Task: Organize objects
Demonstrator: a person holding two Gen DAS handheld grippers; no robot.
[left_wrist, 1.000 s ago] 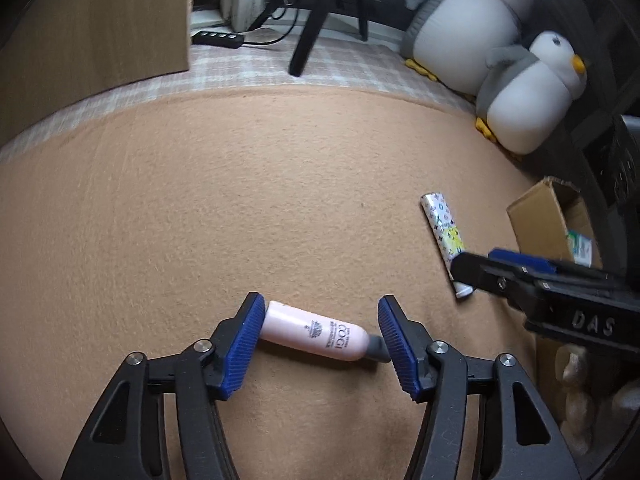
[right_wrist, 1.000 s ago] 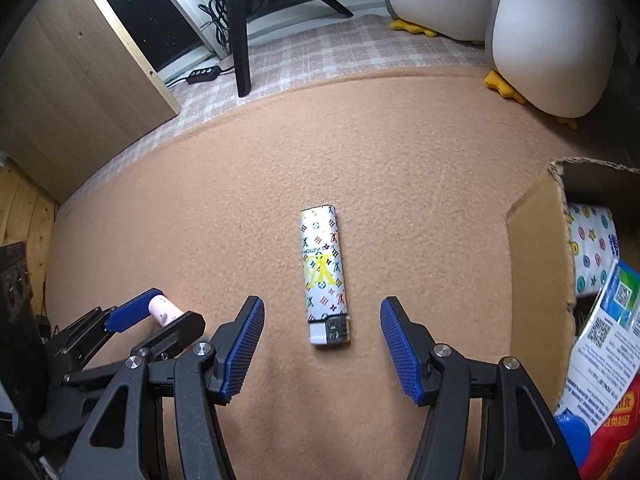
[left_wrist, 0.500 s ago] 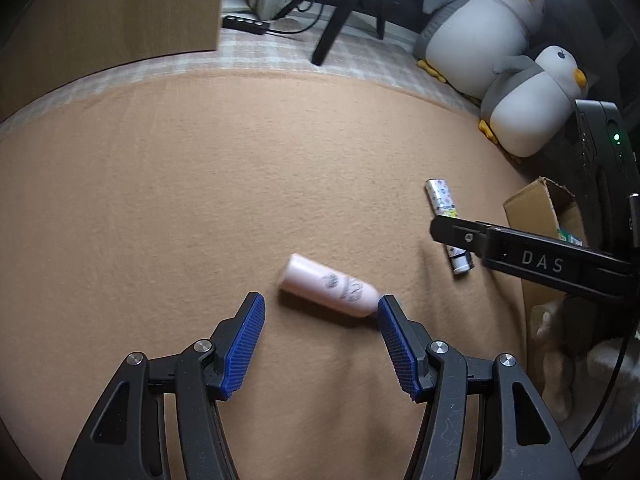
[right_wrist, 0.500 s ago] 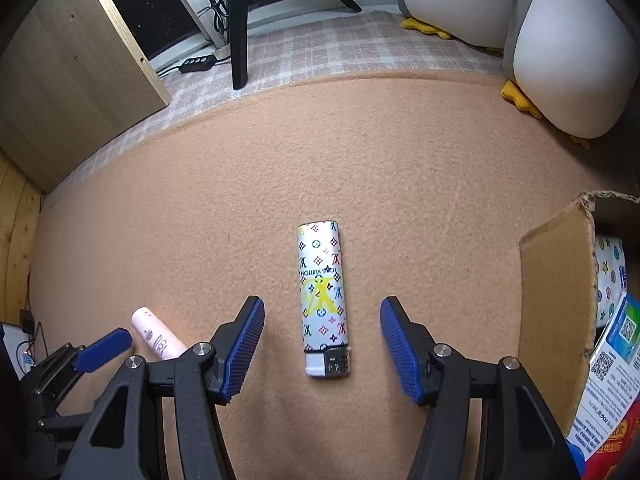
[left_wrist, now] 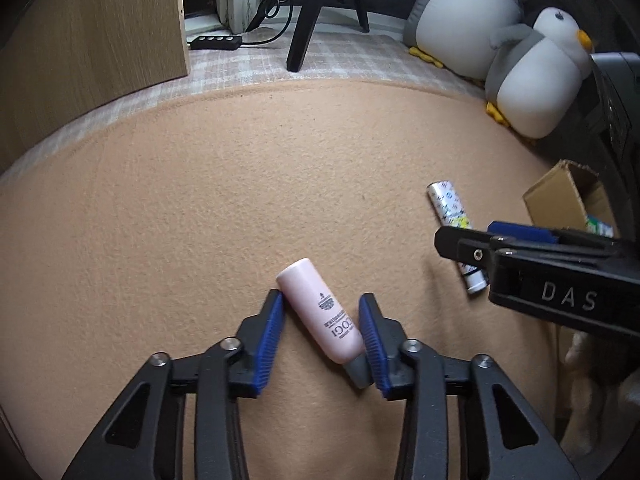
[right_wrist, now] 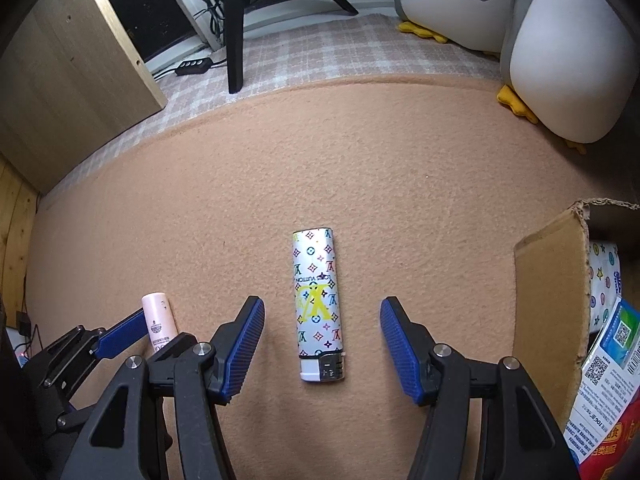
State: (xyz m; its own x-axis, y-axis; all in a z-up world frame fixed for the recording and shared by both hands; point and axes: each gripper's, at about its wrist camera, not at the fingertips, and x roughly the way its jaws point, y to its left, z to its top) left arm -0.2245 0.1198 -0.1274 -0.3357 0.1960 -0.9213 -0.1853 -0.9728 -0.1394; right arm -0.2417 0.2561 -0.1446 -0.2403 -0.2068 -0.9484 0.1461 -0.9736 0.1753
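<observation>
- Carpet (left_wrist: 224,184), tan, spread beneath both tools and reaching far ahead to a checked floor strip.
- Plush penguins (left_wrist: 532,80), ahead and to the right of the left gripper, at the carpet's far edge.
- Cardboard box (right_wrist: 548,304), open, just right of the right gripper, printed packets inside.
- Right gripper (right_wrist: 322,340), pointing steeply down, jaws spread wide, pads clear of everything.
- Left gripper (left_wrist: 322,332), also pointing steeply down, jaws just been closing, now narrowed around the tube; left pad touching its far end, right pad against its near end by the grey cap.
- Patterned lighter (right_wrist: 318,304), flat on the carpet between the right gripper's pads, touching neither, metal end nearest.
- Pink tube (left_wrist: 320,312), lying askew between the left gripper's pads.
</observation>
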